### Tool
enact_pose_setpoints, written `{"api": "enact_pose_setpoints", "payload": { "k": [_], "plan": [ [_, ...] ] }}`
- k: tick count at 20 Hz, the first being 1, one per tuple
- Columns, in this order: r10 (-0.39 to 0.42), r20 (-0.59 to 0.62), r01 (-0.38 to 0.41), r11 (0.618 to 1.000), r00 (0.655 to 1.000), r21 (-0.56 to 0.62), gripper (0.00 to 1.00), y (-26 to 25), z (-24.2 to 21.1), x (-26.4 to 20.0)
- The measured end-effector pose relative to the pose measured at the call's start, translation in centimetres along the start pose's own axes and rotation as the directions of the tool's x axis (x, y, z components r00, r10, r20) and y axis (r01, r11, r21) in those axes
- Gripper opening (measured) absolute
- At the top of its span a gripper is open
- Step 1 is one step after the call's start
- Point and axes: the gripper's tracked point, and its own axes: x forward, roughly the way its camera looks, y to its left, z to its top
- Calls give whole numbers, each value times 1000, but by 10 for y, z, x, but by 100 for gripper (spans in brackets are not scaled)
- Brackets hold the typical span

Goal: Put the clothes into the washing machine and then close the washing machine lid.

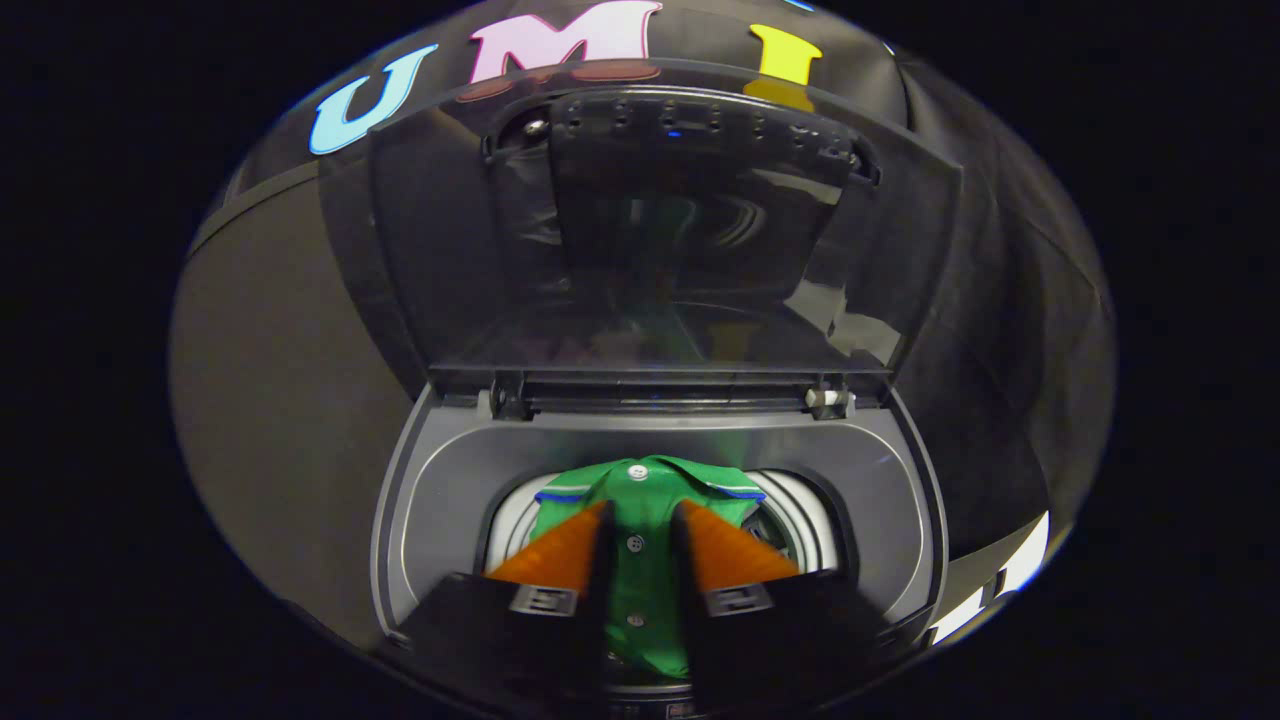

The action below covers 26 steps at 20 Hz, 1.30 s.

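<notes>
**Hanging a green shirt over the open drum**

Hovering above the washing machine (440,500), the hand-held gripper (640,525) points down and forward into the round drum opening (800,520). The green shirt (645,490) lies directly between and just ahead of its two orange fingers (560,555), so no sideways reach is needed: the garment already sits on the line the fingers look along. Its long axis runs along that same line, collar end farther from the fingers and toward the machine's hinge, the button placket coming straight back through the gap between them.

The fingers stand only a narrow gap apart, with the placket filling that gap. Both inner faces appear to lie against the cloth, so the hold reads as a pinch on the shirt, though the exact contact is hidden by the fingers themselves.

The shirt is bright green with a folded collar edged in blue and white, and a row of small pale buttons down the front. It spreads across much of the drum opening, covering the middle of it, with the ribbed white drum wall showing on either side. Whether its lower part already rests inside the drum cannot be told.

The lid (660,230) stands upright behind the opening, hinged at the far edge of the machine's top, dark and glossy. Judging from this, the loading step is near its end and the lid is still to be shut.
</notes>
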Motion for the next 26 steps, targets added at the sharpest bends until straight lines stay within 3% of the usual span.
{"api": "enact_pose_setpoints", "payload": {
  "k": [2,3,9,17,26],
  "plan": [
    [9,8,-9,1000,1000,8,97,-1,-1,-2],
    [13,23,-14,1000,1000,20,100,0,3,-4],
    [31,97,-39,996,995,82,100,2,26,-23],
    [42,140,-51,997,989,62,100,12,46,-53],
    [41,256,-65,994,966,84,100,9,102,-100]
  ]
}}
